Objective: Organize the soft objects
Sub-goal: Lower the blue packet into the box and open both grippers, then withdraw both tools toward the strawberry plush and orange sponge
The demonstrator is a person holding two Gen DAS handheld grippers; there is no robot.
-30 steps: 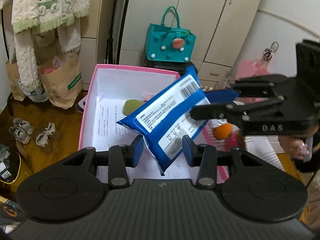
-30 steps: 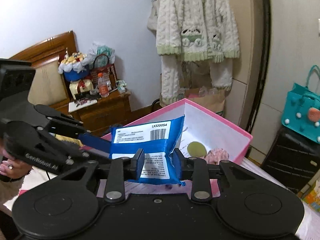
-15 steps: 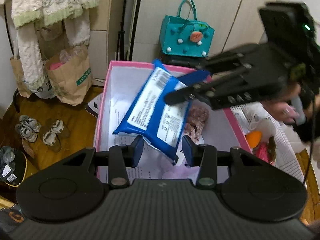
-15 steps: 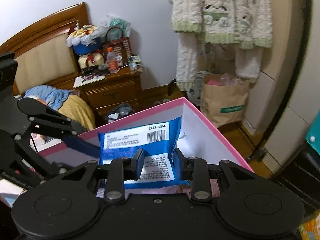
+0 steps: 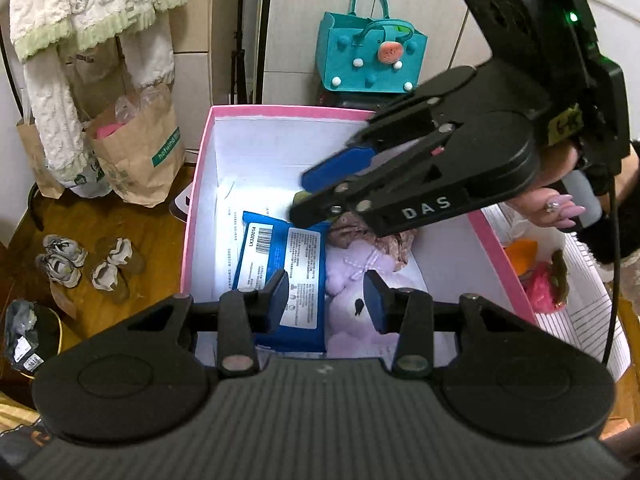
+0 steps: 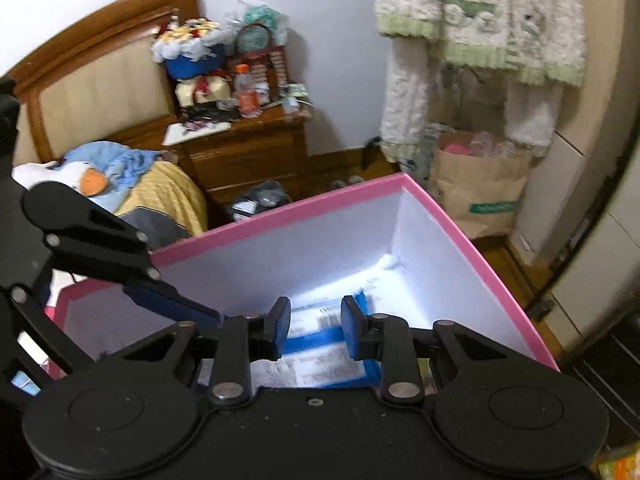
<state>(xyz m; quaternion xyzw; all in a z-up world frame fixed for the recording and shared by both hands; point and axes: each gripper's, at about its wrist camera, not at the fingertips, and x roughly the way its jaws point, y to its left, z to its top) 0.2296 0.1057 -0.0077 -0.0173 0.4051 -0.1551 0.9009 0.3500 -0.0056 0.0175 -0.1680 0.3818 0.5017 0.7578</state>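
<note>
A blue wet-wipe pack (image 5: 280, 268) lies flat on the floor of the pink-rimmed white box (image 5: 200, 184), next to a lilac plush toy (image 5: 356, 280) and a floral fabric piece (image 5: 384, 236). My left gripper (image 5: 326, 296) is open and empty above the box's near end. My right gripper (image 5: 308, 196) hangs open and empty over the box's middle. In the right wrist view the open gripper (image 6: 314, 326) is above the pack (image 6: 320, 356), inside the box (image 6: 460, 236).
An orange and a pink soft item (image 5: 540, 272) lie on the lined sheet right of the box. A teal bag (image 5: 372, 60) stands behind it. Paper bags (image 5: 136, 152), hanging knitwear and shoes (image 5: 64, 260) are at left. A nightstand (image 6: 248, 148) and bed show beyond.
My right gripper has let go of the blue pack, which dropped flat into the box. The right gripper's jaws opened and it lifted a little. The left gripper leaned further over the box.
</note>
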